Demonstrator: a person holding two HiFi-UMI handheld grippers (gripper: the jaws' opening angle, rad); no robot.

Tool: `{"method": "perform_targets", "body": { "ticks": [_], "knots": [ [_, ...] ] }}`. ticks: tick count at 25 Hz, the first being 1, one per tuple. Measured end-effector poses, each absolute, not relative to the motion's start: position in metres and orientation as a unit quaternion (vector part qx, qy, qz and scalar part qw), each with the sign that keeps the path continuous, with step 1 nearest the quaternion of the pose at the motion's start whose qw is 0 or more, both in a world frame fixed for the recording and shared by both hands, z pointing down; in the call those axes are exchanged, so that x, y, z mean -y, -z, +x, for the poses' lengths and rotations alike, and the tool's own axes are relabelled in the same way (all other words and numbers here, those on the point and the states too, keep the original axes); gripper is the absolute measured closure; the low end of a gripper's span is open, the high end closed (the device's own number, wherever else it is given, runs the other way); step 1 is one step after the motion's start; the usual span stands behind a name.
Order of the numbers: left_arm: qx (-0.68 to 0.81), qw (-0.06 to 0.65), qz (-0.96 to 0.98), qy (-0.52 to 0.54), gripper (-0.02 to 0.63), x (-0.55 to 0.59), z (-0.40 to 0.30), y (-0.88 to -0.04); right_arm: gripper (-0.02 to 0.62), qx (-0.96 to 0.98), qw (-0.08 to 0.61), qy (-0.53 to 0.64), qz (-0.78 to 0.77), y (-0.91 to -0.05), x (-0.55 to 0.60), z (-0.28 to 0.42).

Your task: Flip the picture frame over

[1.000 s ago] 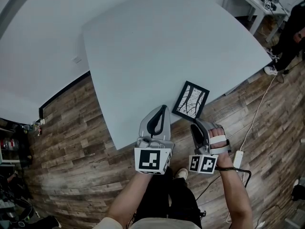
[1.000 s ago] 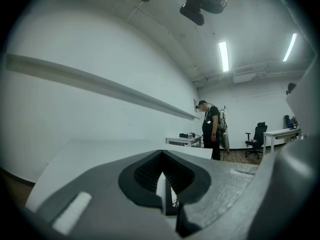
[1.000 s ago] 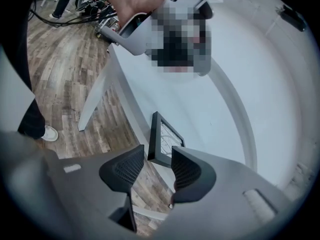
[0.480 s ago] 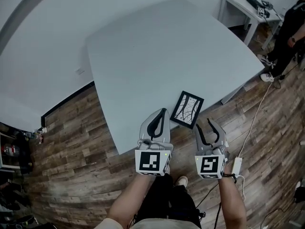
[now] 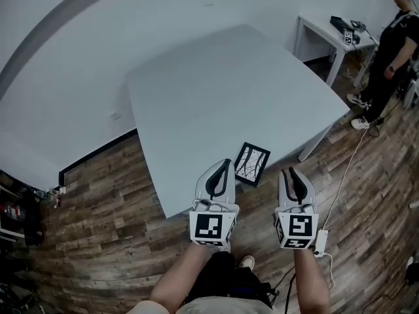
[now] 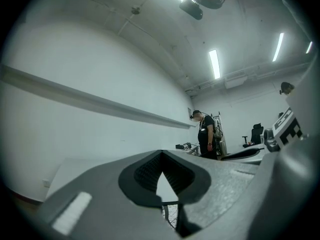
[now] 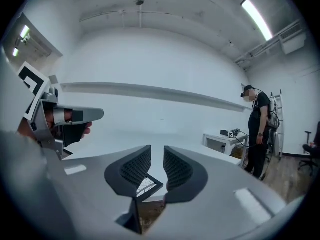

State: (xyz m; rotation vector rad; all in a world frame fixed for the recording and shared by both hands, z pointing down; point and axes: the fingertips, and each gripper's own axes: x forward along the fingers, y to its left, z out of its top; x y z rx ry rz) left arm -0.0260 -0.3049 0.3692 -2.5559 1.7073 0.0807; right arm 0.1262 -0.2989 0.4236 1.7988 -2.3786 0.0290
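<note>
The left gripper, jaws pressed together on nothing, is lifted clear as before. The picture frame still lies picture-up at the table's near edge. The right gripper has rolled upright, and its empty jaws have just been closing to a slim gap.

A large pale grey rectangular desk stands on a brown wood-plank floor in a plain, brightly lit room. Behind the desk runs a bare white wall, edged by a black skirting board and crossed by a pale horizontal rail. Beyond the desk's far right corner, a small white side table carries dark equipment, with a person in black clothing standing beside it. A white power strip lies on the floor off the desk's near corner. Fluorescent strip lights glow overhead.
</note>
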Motion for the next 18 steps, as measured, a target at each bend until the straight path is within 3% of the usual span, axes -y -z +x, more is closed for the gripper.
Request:
{"method": "perform_targets", "body": {
  "ticks": [9, 18],
  "knots": [
    [-0.55, 0.033, -0.835, -0.015, 0.606, 0.276, -0.011, -0.362, 0.565, 0.783, 0.06, -0.029, 0.618, -0.406, 0.274, 0.144],
    [-0.557, 0.038, -0.83, 0.002, 0.606, 0.262, -0.01, -0.363, 0.571, 0.786, 0.07, -0.037, 0.613, -0.411, 0.263, 0.148]
  ]
}}
